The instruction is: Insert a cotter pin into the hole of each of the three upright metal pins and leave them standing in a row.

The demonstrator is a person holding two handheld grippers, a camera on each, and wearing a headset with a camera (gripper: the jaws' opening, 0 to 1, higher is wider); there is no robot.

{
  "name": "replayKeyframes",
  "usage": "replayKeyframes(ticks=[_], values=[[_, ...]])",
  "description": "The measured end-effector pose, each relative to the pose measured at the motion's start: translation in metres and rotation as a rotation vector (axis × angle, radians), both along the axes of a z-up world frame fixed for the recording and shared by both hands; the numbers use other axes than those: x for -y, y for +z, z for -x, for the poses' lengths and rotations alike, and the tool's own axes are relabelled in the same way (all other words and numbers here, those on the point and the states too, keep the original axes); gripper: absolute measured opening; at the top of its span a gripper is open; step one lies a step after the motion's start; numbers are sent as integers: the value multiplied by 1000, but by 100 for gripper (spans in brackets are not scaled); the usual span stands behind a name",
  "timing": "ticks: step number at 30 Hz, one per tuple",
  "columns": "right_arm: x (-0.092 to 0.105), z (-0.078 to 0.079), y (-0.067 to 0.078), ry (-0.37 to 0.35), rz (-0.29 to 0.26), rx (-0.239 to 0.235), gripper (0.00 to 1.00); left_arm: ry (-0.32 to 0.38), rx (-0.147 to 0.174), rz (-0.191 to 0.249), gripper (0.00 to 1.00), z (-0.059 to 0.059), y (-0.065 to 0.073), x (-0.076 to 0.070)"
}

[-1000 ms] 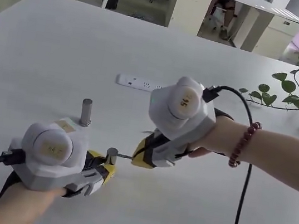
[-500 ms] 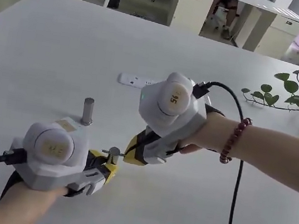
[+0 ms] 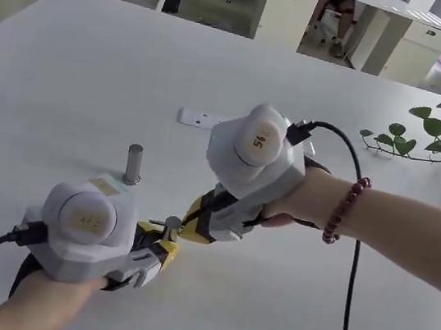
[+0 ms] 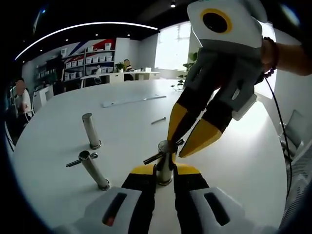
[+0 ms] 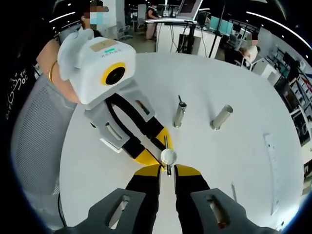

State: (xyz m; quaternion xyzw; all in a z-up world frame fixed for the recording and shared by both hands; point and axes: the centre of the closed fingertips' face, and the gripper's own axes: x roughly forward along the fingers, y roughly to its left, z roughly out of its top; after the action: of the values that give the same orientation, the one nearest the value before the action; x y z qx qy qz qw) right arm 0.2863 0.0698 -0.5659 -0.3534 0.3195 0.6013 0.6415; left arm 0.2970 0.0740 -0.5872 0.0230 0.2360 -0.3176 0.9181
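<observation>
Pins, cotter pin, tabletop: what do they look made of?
Pins: metal, likely steel; grey satin sheen, bright highlights along the shafts.
Cotter pin: thin metal wire by its glint; finish too small to tell.
Tabletop: probably laminate or painted board; flat matte white, soft glare, no grain.

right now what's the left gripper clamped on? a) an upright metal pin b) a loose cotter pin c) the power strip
a: the left gripper has its fingers closed on the base of an upright metal pin, and the right gripper holds a cotter pin at its top.
</observation>
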Motion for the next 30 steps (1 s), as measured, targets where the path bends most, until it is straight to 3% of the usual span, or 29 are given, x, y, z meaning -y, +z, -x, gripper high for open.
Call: replayKeyframes(ticks=[1, 6, 12, 30], values=[[-1, -2, 3, -13, -21, 11, 8, -1, 0, -1, 12, 0, 0, 0], [8, -5, 8, -33, -13, 26, 8, -1, 0, -1, 12, 0, 0, 0], [14, -5, 8, -53, -12, 18, 3, -3, -2, -1, 12, 0, 0, 0], [3, -3, 6, -50, -24, 18, 0, -1, -6, 3, 12, 0, 0, 0]])
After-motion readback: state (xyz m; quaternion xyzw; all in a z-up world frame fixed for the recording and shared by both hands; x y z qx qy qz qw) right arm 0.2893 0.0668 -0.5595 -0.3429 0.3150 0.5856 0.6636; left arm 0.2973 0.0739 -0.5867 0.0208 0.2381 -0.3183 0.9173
